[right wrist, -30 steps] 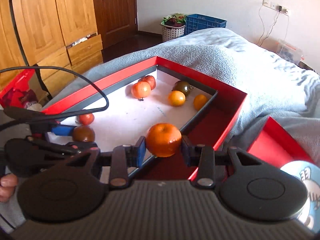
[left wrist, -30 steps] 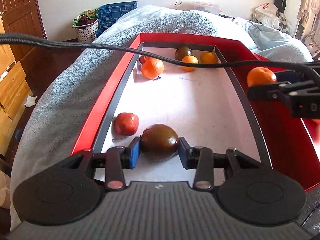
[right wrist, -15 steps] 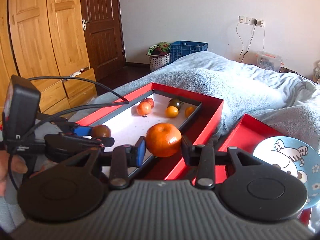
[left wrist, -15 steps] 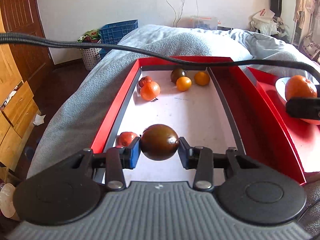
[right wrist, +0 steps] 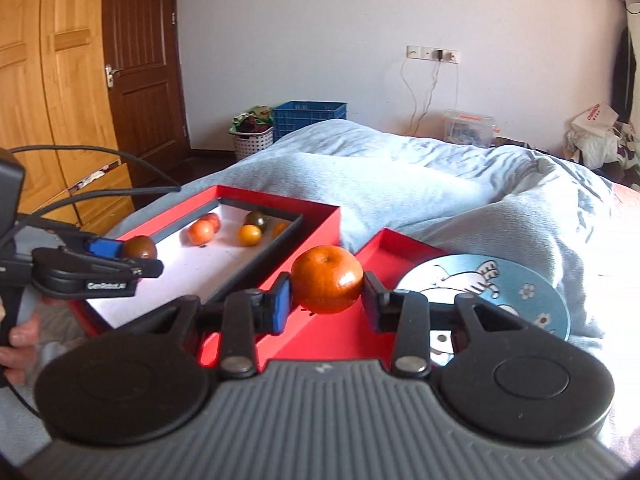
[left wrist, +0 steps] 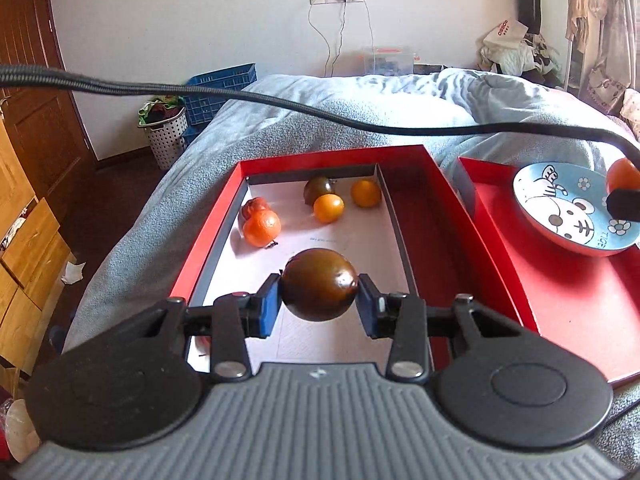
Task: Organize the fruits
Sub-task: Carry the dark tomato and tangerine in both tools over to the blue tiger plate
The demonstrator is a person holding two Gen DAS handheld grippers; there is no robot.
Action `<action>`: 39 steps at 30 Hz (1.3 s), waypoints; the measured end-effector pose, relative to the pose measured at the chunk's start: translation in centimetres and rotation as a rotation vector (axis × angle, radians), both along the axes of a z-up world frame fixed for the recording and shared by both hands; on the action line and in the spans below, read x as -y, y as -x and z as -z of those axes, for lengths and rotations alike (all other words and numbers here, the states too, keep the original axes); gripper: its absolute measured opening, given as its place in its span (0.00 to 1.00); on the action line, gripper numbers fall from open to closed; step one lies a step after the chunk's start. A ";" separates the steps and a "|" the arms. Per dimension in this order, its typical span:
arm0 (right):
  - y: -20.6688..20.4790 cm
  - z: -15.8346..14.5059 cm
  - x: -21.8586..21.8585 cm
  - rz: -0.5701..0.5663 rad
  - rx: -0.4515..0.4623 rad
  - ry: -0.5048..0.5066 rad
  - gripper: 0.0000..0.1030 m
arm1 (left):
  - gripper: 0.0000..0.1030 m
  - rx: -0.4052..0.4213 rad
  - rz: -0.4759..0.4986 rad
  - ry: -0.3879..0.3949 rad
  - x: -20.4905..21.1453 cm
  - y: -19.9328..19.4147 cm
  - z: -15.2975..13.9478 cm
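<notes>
Nearest in the left wrist view, the left gripper (left wrist: 319, 307) has its blue-padded fingers (left wrist: 269, 311) closed on a dark brown-green tomato (left wrist: 319, 284), held in the air above the near end of the red box (left wrist: 202, 236). A black braided cable (left wrist: 248, 98) arcs across that view above the box, between the camera and the bed (left wrist: 360, 108). In the right wrist view the right gripper (right wrist: 327, 303) has its fingers pressed to both sides of an orange mandarin (right wrist: 327, 279), lifted over the near edge of the red lid (right wrist: 320, 344), just left of the blue cartoon bowl (right wrist: 532, 300) that sits in that lid. The person's left hand (right wrist: 18, 344) grips the handle at the frame's left edge. Farther on, on the box's white floor, lie another mandarin (left wrist: 262, 228) touching a red tomato (left wrist: 254, 207) by the left wall, then two small yellow-orange fruits (left wrist: 329, 208) and a second dark tomato (left wrist: 319, 190) close to the far wall. The middle of the box floor is bare, and the lid's red bottom in front of the bowl is open. The box and lid stand side by side on the grey blanket, nearly touching. Beyond the bed are a blue crate (right wrist: 310, 114), a white laundry basket (right wrist: 252, 140) and the wooden wardrobe (right wrist: 52, 80).
</notes>
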State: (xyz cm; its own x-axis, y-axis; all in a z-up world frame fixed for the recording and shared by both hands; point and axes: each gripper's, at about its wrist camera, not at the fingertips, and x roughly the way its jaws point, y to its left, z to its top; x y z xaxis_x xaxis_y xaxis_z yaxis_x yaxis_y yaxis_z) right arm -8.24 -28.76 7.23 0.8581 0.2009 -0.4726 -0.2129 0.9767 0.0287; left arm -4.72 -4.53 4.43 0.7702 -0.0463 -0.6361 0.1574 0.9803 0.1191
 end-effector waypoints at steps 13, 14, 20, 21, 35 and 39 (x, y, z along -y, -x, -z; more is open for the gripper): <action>-0.8 0.9 5.0 0.146 -0.009 0.002 0.39 | 0.44 0.037 0.153 0.041 6.7 -1.3 -2.8; -0.8 1.0 5.2 0.152 -0.010 0.004 0.39 | 0.44 0.043 0.166 0.042 7.4 -1.4 -3.0; -0.4 1.6 6.1 0.162 -0.023 -0.005 0.39 | 0.45 0.049 0.233 0.037 11.2 -2.0 -3.2; -0.2 1.7 6.2 0.161 -0.024 -0.006 0.39 | 0.45 0.048 0.242 0.037 11.7 -2.0 -3.1; 2.7 4.1 9.1 0.203 -0.051 -0.027 0.39 | 0.45 0.014 0.375 0.051 21.0 -3.7 -1.2; 3.1 4.6 10.2 0.223 -0.058 -0.040 0.39 | 0.45 0.029 0.399 0.039 23.5 -4.1 -0.4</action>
